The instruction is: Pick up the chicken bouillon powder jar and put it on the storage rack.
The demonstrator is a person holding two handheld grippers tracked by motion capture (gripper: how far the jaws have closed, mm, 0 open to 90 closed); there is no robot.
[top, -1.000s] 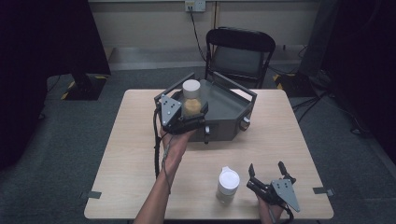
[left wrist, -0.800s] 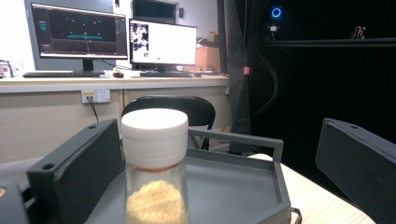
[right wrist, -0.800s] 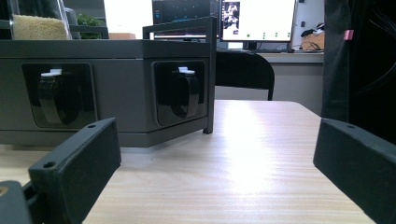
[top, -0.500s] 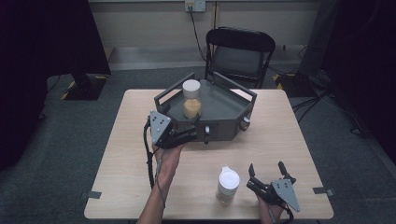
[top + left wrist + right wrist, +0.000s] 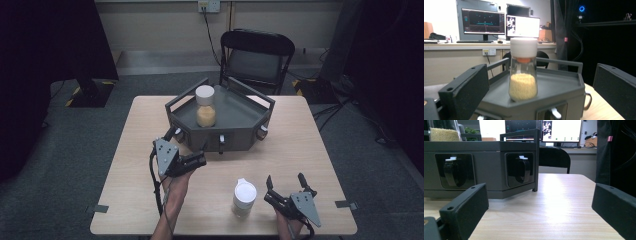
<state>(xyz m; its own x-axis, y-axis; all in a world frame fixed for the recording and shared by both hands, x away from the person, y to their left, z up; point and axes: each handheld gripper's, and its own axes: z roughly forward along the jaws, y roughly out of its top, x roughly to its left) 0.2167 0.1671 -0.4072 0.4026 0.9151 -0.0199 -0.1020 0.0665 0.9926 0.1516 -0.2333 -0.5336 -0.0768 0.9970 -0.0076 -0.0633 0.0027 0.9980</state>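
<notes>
A glass jar (image 5: pixel 205 106) with yellow grains and a white lid stands upright inside the grey six-sided tray (image 5: pixel 245 117) at the table's far middle. My left gripper (image 5: pixel 187 145) is open just in front of the tray, apart from the jar. Its own view has the jar (image 5: pixel 522 75) centred beyond its spread jaws. A second white-lidded jar (image 5: pixel 244 196) stands on the table near the front edge. My right gripper (image 5: pixel 286 181) rests open beside it to the right, holding nothing. From the right gripper view, the tray's side wall (image 5: pixel 481 167) with its latches is ahead.
The wooden table (image 5: pixel 310 145) has bare room right and left of the tray. A black chair (image 5: pixel 257 55) stands behind the far edge. Desks with lit monitors (image 5: pixel 482 21) are in the background.
My left gripper has let go of the jar in the tray and drawn back toward the person. The jar stays standing in the tray. The right gripper has not moved.
</notes>
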